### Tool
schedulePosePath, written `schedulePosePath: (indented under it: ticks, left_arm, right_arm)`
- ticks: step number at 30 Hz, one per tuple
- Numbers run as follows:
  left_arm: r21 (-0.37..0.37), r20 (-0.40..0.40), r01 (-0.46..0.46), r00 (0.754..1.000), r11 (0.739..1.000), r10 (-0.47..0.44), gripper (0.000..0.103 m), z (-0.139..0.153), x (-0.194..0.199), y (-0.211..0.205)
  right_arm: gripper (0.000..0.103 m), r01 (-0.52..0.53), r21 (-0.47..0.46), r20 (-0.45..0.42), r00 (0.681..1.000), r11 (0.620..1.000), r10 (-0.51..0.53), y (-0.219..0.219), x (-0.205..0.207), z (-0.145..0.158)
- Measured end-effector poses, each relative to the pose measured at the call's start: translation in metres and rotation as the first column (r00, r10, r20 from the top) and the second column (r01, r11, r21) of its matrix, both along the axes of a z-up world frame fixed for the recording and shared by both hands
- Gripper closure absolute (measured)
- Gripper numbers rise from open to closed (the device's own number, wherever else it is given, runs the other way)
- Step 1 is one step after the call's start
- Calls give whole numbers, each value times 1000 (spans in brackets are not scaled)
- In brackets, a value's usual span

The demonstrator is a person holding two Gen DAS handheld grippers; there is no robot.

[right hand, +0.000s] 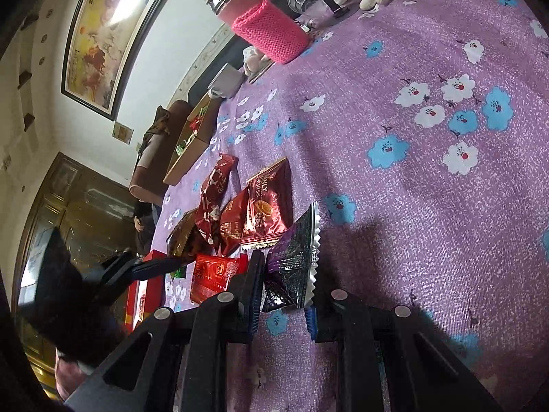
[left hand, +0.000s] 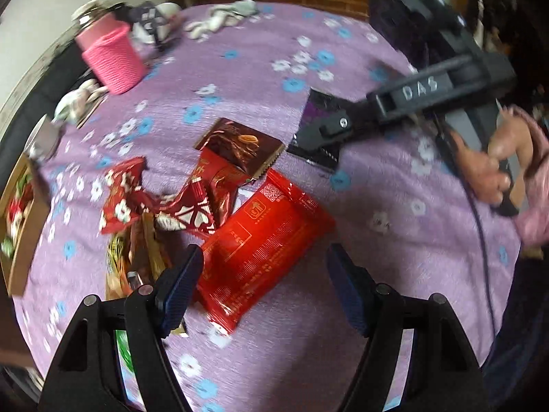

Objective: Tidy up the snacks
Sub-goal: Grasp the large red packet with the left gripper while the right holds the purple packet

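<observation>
Several snack packets lie in a heap on the purple flowered cloth. My left gripper hangs open over a large red packet; its blue pads stand either side of it without pressing. Beyond are a brown packet and red patterned packets. My right gripper is shut on a dark purple packet with a crimped edge, standing on end between its pads. In the left wrist view the right gripper reaches in from the upper right onto that purple packet.
An open cardboard box holding snacks sits at the cloth's left edge. A flask in a pink knitted sleeve stands at the back left, with soft toys behind. A person's hand holds the right gripper's handle.
</observation>
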State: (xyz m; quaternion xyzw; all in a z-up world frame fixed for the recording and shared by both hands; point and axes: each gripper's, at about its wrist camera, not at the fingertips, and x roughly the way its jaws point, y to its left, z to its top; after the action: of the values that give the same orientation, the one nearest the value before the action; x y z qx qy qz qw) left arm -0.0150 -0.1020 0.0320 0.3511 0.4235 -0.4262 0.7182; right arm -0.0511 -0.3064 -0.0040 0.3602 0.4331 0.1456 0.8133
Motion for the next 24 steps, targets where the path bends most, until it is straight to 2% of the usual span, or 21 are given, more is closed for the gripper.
schedulePosePath:
  ticks: [3,6,8,12,18,21,24]
  left_arm:
    - [53,12,69,998,996,-69,30,-5,4,-7]
    - [125,-32,124,992,984,-121,27,-17,7,-11]
    - [111,-49,140,990,984,-135,25,-18,10,-11]
    - [77,-99,115,989,990,-107,21,-21,20,-12]
    - [47,-69,80,995,996,-77,20,-23,21,-16]
    - [38,-52,51,997,998,-49,24,-24,18,-14]
    - [9,-96,-6,995,1000,7,40,-21,11,-5]
  right_arm:
    - [81,2,14,-5,1000,1000,-2,-1,0,-1]
    - [81,3,29,-10,1000,1000,-3,-2,1,-3]
    - [81,3,36,-12,1000,999,-3,-3,1,-4]
    - [81,1,31,-12,1000,1000,-1,-3,1,-3]
    - [81,-1,22,-10,1000,1000,1,-1,0,-2]
    - [81,-2,21,-9,1000,1000,2,0,1,-2]
    - [81,-2,16,-8,1000,1000,2,1,1,-1]
